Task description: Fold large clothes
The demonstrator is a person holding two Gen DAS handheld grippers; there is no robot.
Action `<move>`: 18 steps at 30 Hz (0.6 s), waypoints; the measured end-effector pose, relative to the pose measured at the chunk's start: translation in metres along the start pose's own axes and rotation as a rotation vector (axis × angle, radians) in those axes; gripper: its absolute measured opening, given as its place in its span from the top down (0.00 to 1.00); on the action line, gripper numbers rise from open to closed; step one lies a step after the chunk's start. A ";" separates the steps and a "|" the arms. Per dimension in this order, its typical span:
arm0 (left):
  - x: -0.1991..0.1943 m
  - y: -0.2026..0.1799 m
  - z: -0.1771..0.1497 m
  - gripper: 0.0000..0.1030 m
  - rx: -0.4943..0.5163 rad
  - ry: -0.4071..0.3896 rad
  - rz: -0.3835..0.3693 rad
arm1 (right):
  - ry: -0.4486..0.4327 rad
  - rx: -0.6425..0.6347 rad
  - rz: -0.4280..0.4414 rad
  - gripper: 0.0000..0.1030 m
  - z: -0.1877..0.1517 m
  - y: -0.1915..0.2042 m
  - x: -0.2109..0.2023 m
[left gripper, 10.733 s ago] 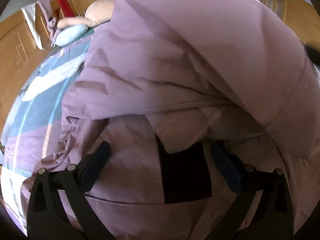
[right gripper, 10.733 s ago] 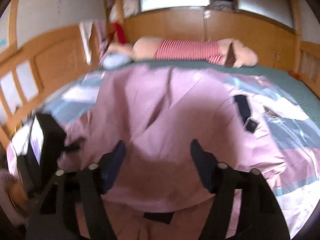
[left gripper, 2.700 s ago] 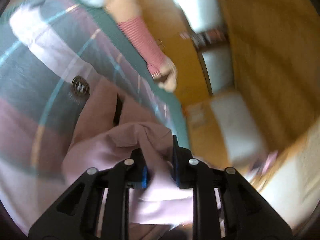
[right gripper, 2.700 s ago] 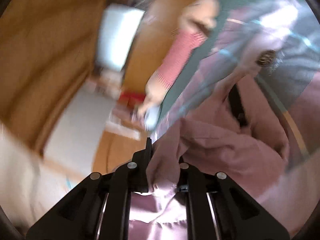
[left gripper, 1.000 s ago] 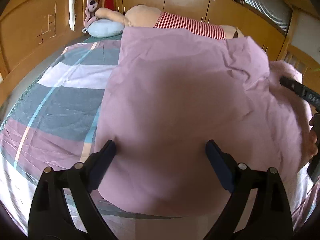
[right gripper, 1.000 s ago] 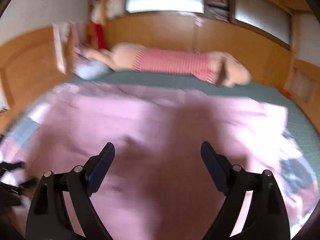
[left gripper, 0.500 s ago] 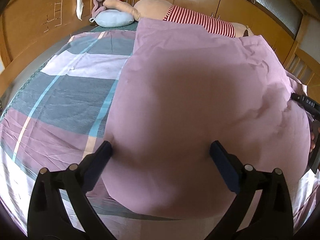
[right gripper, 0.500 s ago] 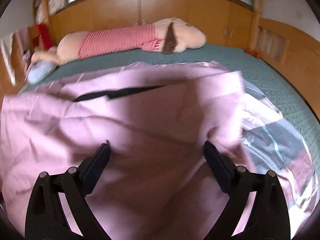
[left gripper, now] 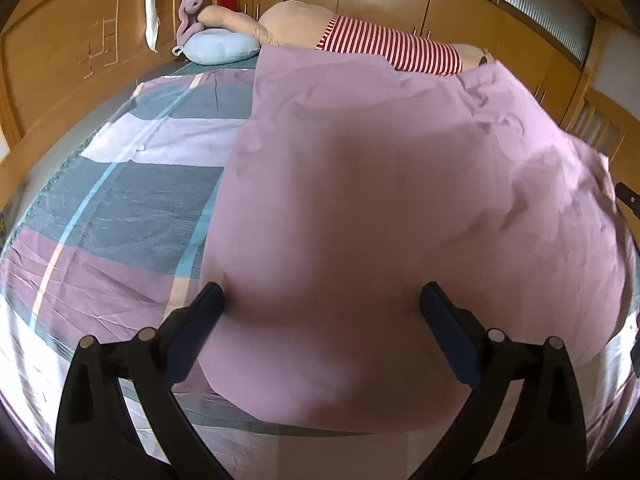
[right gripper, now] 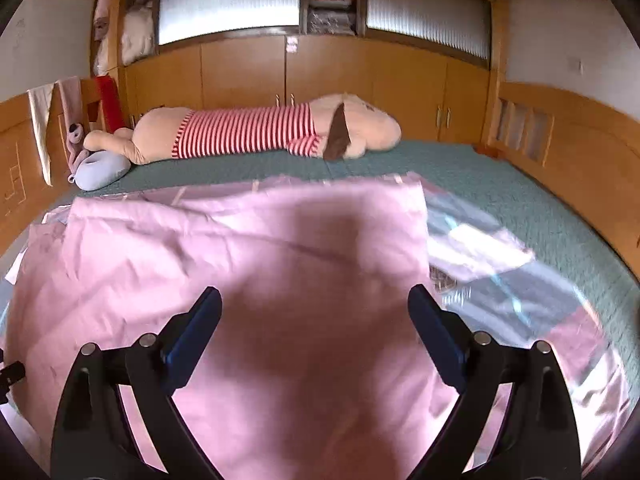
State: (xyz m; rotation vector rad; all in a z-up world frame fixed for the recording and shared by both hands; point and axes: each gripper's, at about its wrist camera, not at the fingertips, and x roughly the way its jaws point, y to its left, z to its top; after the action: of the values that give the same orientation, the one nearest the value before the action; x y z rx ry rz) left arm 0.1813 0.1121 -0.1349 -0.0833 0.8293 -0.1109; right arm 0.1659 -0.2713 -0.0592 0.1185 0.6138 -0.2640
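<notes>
A large pink garment (left gripper: pixel 400 200) lies spread flat on the bed; it also fills the near half of the right wrist view (right gripper: pixel 260 280). My left gripper (left gripper: pixel 322 308) is open and empty above the garment's near left edge. My right gripper (right gripper: pixel 314 312) is open and empty above the garment's near right part. A bit of the right gripper shows at the right edge of the left wrist view (left gripper: pixel 628 196).
The bed has a plaid sheet (left gripper: pixel 120 184) on the left and a green cover (right gripper: pixel 500 184) at the back right. A long plush toy in a red striped shirt (right gripper: pixel 248 128) and a blue cushion (left gripper: pixel 218 46) lie along the far side. Wooden panels (right gripper: pixel 560 140) enclose the bed.
Both grippers let go of the pink garment, which was laid out flat on the bed. Over the last second both open grippers shifted slightly above it.
</notes>
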 end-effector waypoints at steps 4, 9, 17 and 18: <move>0.002 -0.003 -0.002 0.02 0.007 0.003 0.015 | 0.101 0.121 0.021 0.09 -0.009 -0.021 0.031; 0.004 0.001 -0.003 0.02 -0.013 0.010 0.001 | 0.160 0.191 0.006 0.04 -0.004 -0.025 0.074; 0.004 0.001 -0.002 0.02 -0.006 0.010 0.014 | 0.053 0.169 -0.059 0.03 0.012 -0.008 0.061; 0.004 0.000 -0.001 0.02 -0.008 0.011 0.011 | -0.018 0.161 -0.036 0.03 0.012 -0.001 0.042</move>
State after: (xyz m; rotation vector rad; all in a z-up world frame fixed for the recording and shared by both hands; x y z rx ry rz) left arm 0.1828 0.1121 -0.1387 -0.0857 0.8414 -0.0981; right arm 0.2054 -0.2835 -0.0735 0.2604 0.5769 -0.3491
